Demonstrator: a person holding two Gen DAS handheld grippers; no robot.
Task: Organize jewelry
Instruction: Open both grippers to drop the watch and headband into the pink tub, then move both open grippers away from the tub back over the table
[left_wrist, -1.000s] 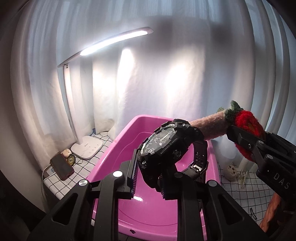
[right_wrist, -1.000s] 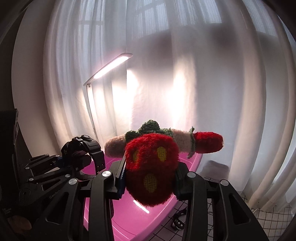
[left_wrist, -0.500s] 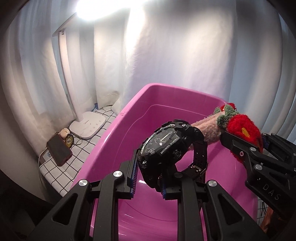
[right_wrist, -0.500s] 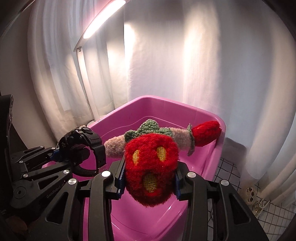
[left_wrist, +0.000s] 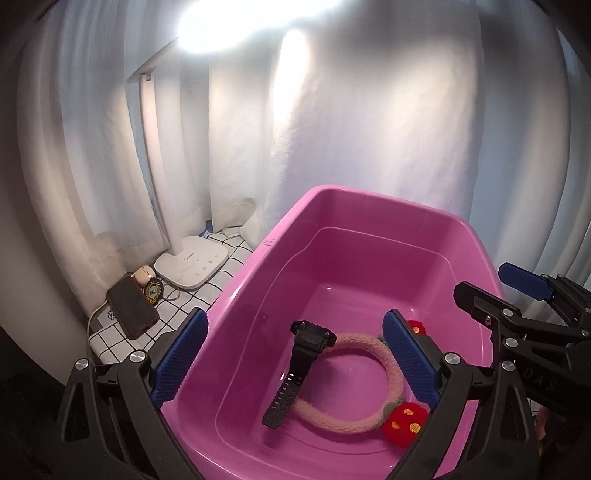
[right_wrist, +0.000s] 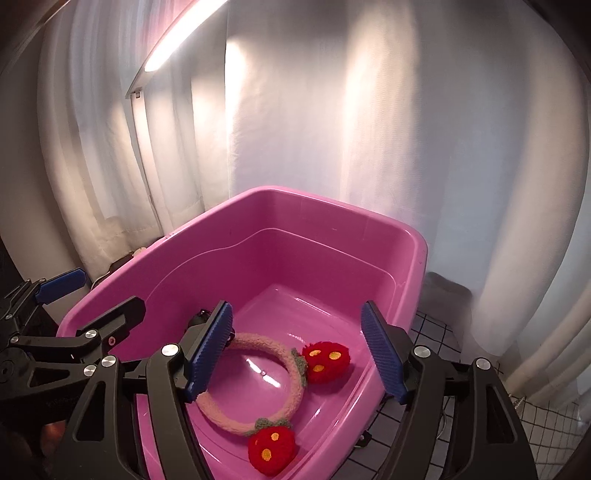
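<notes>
A black wristwatch (left_wrist: 299, 369) lies on the floor of the pink plastic tub (left_wrist: 369, 206), strap stretched out. A fuzzy pink band with red strawberry ends (left_wrist: 354, 391) lies beside it, touching it; it also shows in the right wrist view (right_wrist: 291, 376). My left gripper (left_wrist: 295, 358) is open and empty above the tub. My right gripper (right_wrist: 295, 354) is open and empty above the tub (right_wrist: 332, 206). The watch is mostly hidden behind a finger in the right wrist view.
A white desk lamp base (left_wrist: 192, 262) stands left of the tub on a checked cloth, with a phone (left_wrist: 132, 312) and small trinkets beside it. White curtains hang behind. More small items lie on the cloth at the right (right_wrist: 517, 400).
Both grippers have opened. The watch and the strawberry band dropped from the grippers into the tub and now lie on its floor.
</notes>
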